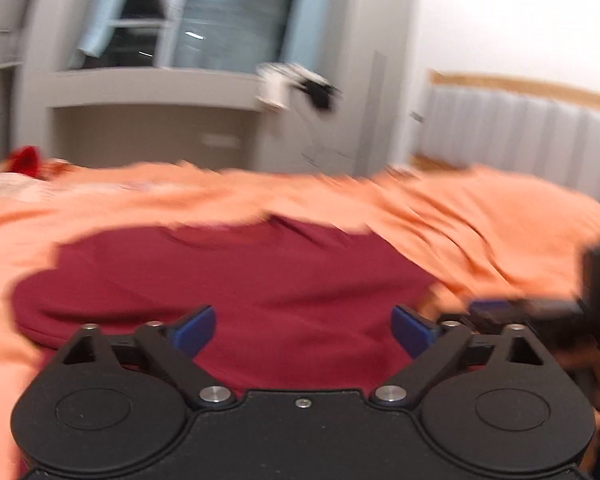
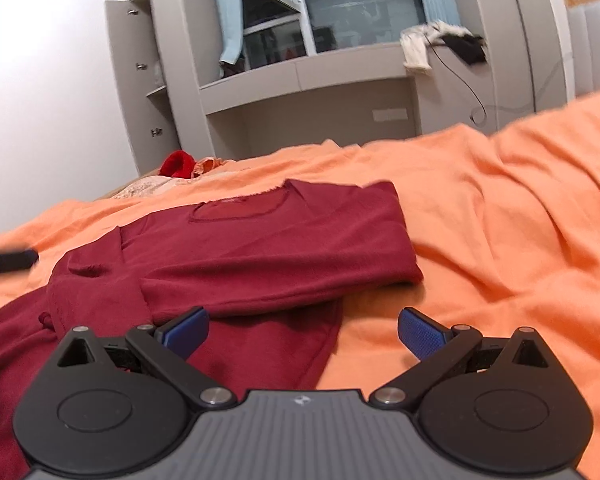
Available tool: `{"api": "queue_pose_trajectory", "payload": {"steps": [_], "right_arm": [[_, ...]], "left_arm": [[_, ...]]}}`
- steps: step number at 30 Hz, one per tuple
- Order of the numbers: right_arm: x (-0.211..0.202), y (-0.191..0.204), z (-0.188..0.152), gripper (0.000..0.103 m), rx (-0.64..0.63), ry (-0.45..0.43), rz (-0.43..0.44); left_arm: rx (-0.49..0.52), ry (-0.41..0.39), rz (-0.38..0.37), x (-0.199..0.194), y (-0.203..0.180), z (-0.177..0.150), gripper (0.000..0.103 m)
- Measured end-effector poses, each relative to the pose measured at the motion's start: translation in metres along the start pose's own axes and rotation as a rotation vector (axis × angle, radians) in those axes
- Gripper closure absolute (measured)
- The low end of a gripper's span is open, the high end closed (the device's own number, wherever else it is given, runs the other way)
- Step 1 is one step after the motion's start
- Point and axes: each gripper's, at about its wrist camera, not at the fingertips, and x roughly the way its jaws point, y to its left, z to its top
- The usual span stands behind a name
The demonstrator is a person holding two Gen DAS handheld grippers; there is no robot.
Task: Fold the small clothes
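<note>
A dark red shirt (image 2: 268, 248) lies on the orange bedsheet (image 2: 500, 220), neckline away from me, one side folded over the body. My right gripper (image 2: 303, 330) is open and empty, just above the shirt's near hem and right edge. In the blurred left wrist view the same shirt (image 1: 236, 280) fills the middle, and my left gripper (image 1: 303, 330) is open and empty over its near part. The right gripper (image 1: 540, 312) shows at the right edge of the left wrist view; the left gripper's tip (image 2: 8, 262) shows at the left edge of the right wrist view.
A red cloth (image 2: 176, 164) and pale fabric lie at the bed's far left. Grey shelving and a window ledge (image 2: 308, 76) stand behind the bed, with white and black clothes (image 2: 440, 44) and a hanging cable. A padded headboard (image 1: 520, 136) stands at the right.
</note>
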Motion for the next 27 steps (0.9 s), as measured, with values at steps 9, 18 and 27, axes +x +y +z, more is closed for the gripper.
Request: {"api": "queue_pose_trajectory", "payload": {"steps": [9, 18, 27], "right_arm": [[-0.003, 0.042, 0.004, 0.0, -0.199, -0.026, 0.095], [0.005, 0.052, -0.009, 0.0, -0.237, 0.012, 0.116], [0.006, 0.048, -0.014, 0.0, -0.249, 0.026, 0.132]], "left_arm": [[-0.274, -0.05, 0.467, -0.001, 0.098, 0.008, 0.009], [-0.536, -0.081, 0.584, 0.009, 0.168, 0.01, 0.026], [-0.491, -0.031, 0.583, 0.036, 0.166, 0.002, 0.101]]}}
